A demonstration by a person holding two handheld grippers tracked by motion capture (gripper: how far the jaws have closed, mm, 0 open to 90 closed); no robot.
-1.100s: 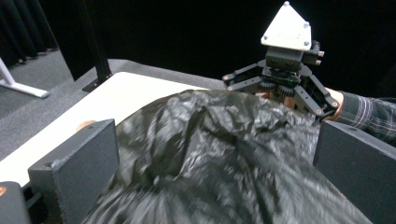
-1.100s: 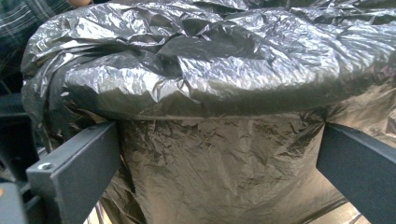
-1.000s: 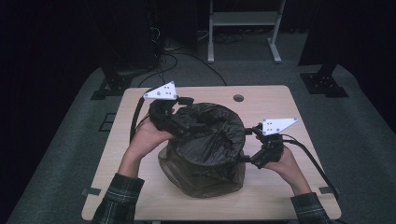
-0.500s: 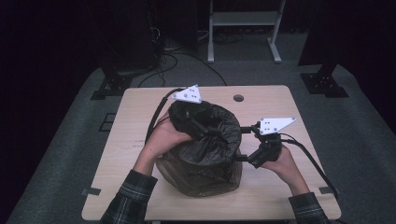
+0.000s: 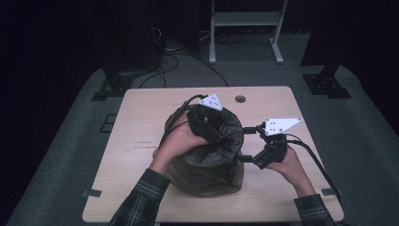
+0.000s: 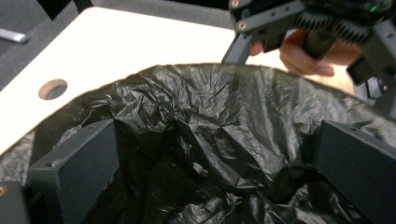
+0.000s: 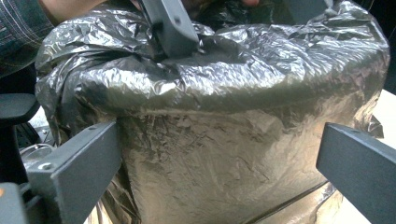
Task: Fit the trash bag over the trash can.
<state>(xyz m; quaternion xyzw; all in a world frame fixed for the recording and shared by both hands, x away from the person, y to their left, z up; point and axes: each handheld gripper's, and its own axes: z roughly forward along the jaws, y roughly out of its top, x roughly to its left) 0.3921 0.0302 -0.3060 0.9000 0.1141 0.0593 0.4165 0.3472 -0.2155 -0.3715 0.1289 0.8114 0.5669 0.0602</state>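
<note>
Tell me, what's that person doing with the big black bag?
A person is fitting a black plastic bag over a round bin on the wooden table. The left tongs reach down into the bag's mouth, jaws open, with crinkled liner between them. The right tongs wait open at the bin's side, near the rim, gripping nothing.
</note>
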